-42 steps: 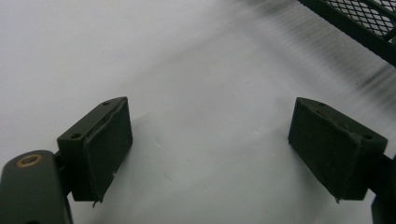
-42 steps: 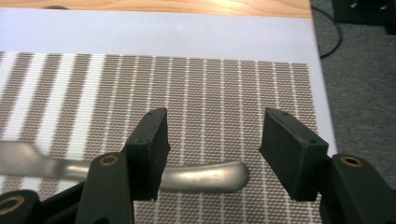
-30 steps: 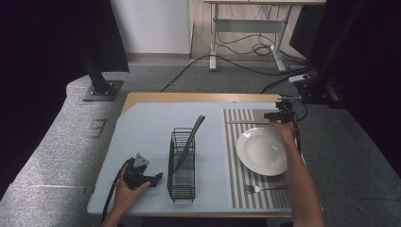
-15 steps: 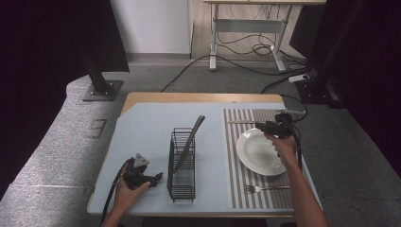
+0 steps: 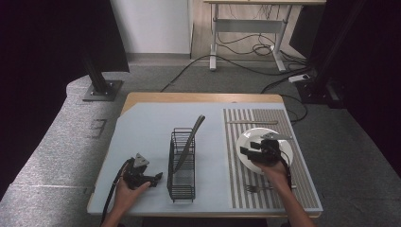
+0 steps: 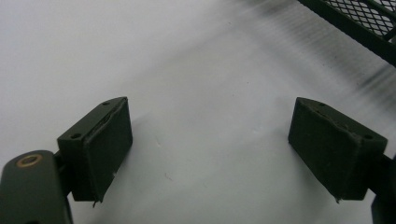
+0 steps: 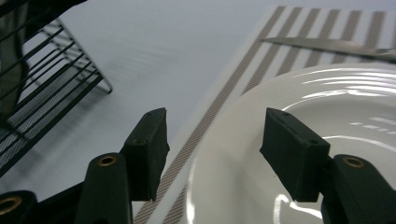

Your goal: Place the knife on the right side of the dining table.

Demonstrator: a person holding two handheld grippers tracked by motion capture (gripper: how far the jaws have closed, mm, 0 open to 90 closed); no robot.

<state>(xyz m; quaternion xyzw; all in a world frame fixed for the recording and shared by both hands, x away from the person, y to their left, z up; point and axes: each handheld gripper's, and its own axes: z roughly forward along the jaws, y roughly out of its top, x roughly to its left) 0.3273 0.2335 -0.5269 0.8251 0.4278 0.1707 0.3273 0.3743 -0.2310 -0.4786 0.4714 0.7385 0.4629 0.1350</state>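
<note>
Table (image 5: 142, 123), pale blue-grey top with a wooden far edge, seen whole from the high view. On it: black wire rack (image 5: 182, 163), long axis running from the near edge to the far edge, near the table's middle; grey utensil (image 5: 191, 137) leaning in the rack, its handle pointing up and away toward the far right. Striped placemat (image 5: 241, 189) to the right of the rack, bearing a white plate (image 5: 246, 142), a knife (image 5: 251, 122) lying crosswise beyond the plate, and a fork (image 5: 257, 188) lying crosswise nearer than the plate.

Left gripper (image 5: 156, 178), held in the left hand (image 5: 126, 191) at the near left, points right toward the rack's near end. Left gripper view: jaws spread wide over bare tabletop, nothing between them; a corner of the rack's mesh (image 6: 369, 21) at upper right.

Right gripper (image 5: 245, 152), held in the right hand (image 5: 270, 168), sits over the plate and points left. Right gripper view adds what the high view lacks: jaws apart, straddling the plate's left rim (image 7: 219, 140) and gripping nothing; placemat stripes (image 7: 224, 100) below the left jaw; knife blade (image 7: 327, 45) across the top right; rack wires (image 7: 46, 88) at far left.

Change from one second earlier: the right gripper was beyond the plate near the mat's far right corner, and has come nearer and leftward onto the plate. Left gripper, rack, utensil, plate, fork unchanged in position.
</note>
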